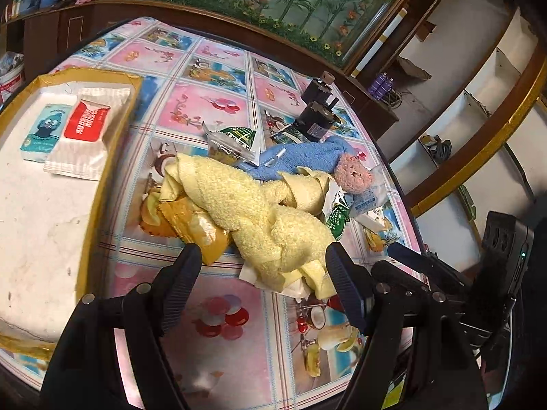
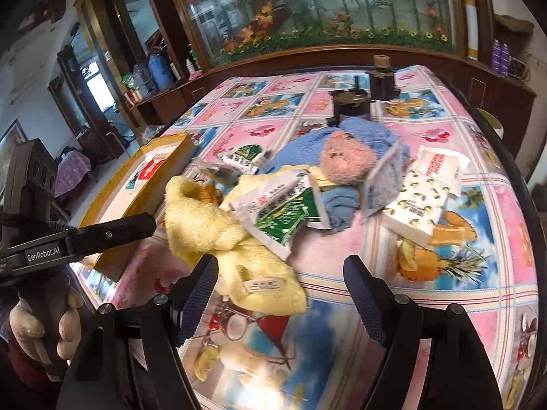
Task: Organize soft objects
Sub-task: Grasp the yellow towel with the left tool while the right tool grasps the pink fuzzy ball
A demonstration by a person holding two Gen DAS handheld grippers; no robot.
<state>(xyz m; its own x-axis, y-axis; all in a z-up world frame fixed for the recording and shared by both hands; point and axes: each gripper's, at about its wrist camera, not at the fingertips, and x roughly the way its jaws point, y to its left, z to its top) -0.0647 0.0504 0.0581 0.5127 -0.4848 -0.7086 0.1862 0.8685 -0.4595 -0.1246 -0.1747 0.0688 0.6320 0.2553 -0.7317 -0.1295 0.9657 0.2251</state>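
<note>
A crumpled yellow towel lies mid-table, its near end between my left gripper's open fingers. A blue towel lies behind it, and a pink plush bear rests on the blue towel. My right gripper is open just above the yellow towel's labelled corner, holding nothing. At the left of the right wrist view, the left gripper's finger shows, held by a gloved hand.
A shallow gold-edged box at the left holds a red tissue pack and a blue one. Green-white sachets, an orange snack packet, a lemon-print tissue pack and black motors litter the table.
</note>
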